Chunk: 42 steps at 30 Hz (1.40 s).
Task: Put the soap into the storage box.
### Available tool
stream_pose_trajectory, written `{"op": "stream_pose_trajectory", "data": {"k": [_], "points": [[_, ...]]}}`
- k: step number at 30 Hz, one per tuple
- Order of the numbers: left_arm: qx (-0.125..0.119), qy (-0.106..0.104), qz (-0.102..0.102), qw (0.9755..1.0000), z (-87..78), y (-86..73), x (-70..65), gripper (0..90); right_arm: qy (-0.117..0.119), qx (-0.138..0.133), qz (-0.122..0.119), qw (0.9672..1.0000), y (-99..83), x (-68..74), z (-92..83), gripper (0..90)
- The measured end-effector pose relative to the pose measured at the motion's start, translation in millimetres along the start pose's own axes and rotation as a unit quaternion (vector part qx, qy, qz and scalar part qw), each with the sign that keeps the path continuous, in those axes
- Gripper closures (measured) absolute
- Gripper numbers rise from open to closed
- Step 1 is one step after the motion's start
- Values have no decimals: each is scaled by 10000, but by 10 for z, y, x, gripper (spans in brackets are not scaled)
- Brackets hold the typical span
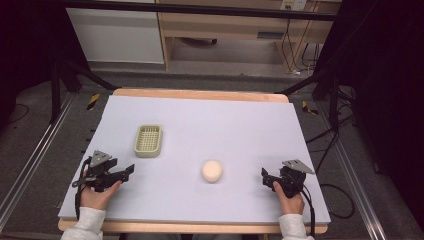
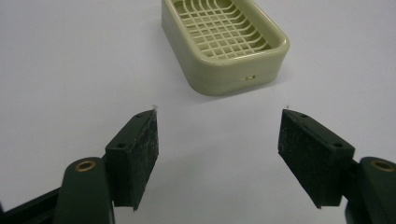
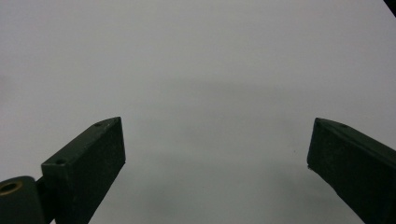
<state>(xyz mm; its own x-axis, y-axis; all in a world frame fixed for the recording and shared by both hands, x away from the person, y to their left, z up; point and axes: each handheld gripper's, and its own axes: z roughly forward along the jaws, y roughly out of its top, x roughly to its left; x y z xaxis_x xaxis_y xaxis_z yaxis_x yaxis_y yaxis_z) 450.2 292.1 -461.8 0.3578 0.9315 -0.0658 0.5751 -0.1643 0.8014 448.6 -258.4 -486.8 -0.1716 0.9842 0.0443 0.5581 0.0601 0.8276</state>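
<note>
A pale green soap dish with a grid floor lies left of centre on the white table cover; it is empty. A round cream soap rests near the middle front. My left gripper sits at the front left, open, pointing right. In the left gripper view the soap dish lies just beyond the open left gripper. My right gripper rests at the front right, open, right of the soap. The right gripper faces bare cover in the right gripper view.
The wooden table edge borders the cover at the back. Metal rails and cables run along both sides on the floor. Shelving stands behind the table.
</note>
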Motion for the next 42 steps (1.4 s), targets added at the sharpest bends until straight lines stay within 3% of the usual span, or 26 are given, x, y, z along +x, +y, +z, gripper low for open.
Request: {"op": "stream_pose_trajectory", "data": {"k": [9,23,29,42], "points": [[35,-61,86,9999,4,2,-14,287,59,39,18,10000,2,-8,7,46],[66,-294,282,9991,19,15,-150,291,60,62,41,10000,3,-8,10,46],[126,-396,475,9980,34,20,-240,290,61,67,42,9999,3,-6,9,46],[190,-593,657,9959,68,21,-389,285,78,91,25,9999,4,-1,14,45]]}}
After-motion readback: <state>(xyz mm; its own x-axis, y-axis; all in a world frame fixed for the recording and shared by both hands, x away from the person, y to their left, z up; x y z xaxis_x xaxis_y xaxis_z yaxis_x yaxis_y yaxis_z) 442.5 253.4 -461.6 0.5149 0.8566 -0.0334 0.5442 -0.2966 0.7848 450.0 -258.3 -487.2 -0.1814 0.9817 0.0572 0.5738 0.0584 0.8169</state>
